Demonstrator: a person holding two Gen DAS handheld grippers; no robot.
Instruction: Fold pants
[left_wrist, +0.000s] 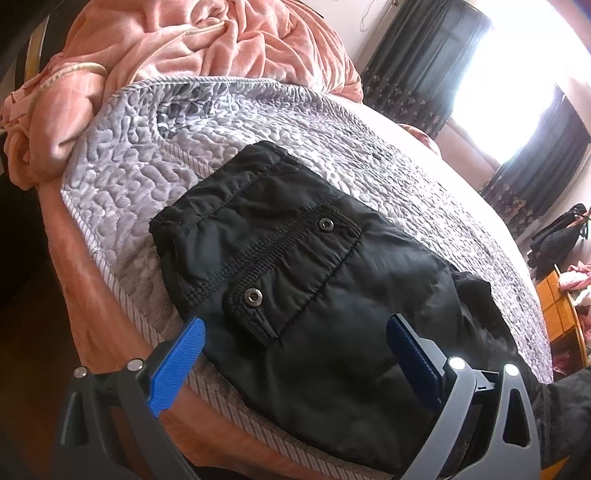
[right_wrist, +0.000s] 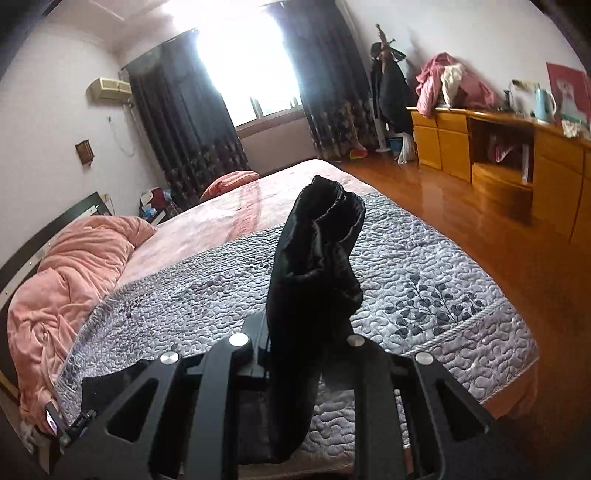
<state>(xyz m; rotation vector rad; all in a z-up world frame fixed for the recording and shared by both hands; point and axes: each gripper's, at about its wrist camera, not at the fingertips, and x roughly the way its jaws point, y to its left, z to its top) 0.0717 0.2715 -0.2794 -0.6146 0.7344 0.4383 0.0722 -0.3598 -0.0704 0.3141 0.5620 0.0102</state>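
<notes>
My right gripper (right_wrist: 295, 354) pinches the pants (left_wrist: 303, 295) legs aloft to fold them over the waist; my left gripper (left_wrist: 295, 339) hovers wide above.

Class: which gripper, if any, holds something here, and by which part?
The right gripper holds the black pants by a leg-end bunch; the left gripper is open, holding nothing.

Pants: black pants (left_wrist: 295, 295) are laid flat on the grey quilted bedspread (left_wrist: 258, 122), snap pocket up.
Left gripper: the left gripper (left_wrist: 295, 328) is held wide apart over the near pants edge.
Blanket: a pink blanket (left_wrist: 166, 48) is bunched far left.
</notes>
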